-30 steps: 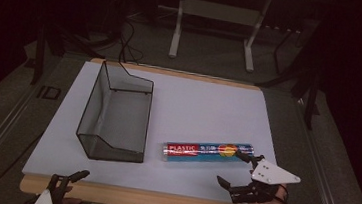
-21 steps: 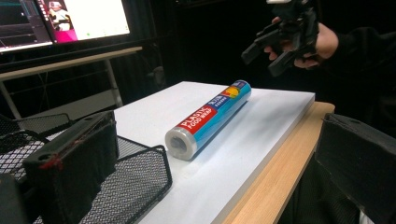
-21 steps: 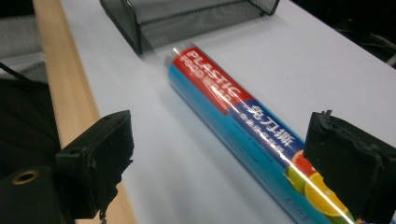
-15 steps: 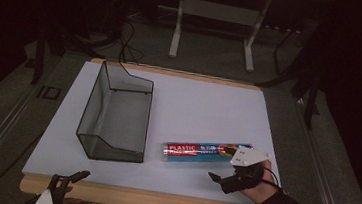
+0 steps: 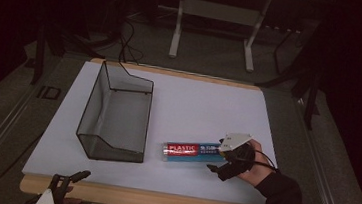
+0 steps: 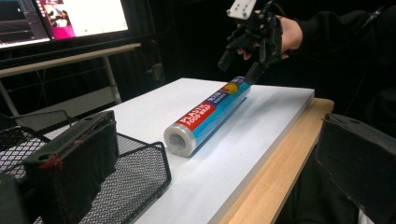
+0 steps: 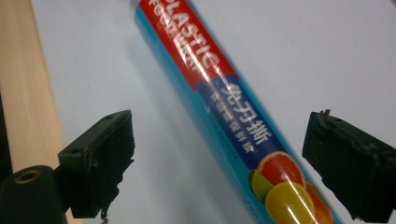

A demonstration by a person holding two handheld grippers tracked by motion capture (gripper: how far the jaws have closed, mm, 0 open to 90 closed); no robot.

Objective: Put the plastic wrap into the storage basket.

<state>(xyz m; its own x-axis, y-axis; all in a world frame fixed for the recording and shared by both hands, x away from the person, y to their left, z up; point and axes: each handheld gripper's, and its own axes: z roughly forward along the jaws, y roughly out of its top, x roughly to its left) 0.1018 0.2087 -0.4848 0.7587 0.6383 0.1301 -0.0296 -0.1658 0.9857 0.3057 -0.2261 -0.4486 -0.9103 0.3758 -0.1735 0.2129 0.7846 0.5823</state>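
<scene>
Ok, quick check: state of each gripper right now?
Left gripper: open, holding nothing, at the table's near edge.
Right gripper: open, jaws either side of the plastic wrap roll, not closed on it.

We count one cylindrical roll of plastic food wrap with a red and blue label (image 5: 192,152), one black wire mesh basket (image 5: 115,112), one white board on the table (image 5: 204,104), and two black two-jaw grippers: left gripper (image 5: 63,185), right gripper (image 5: 225,164).
</scene>
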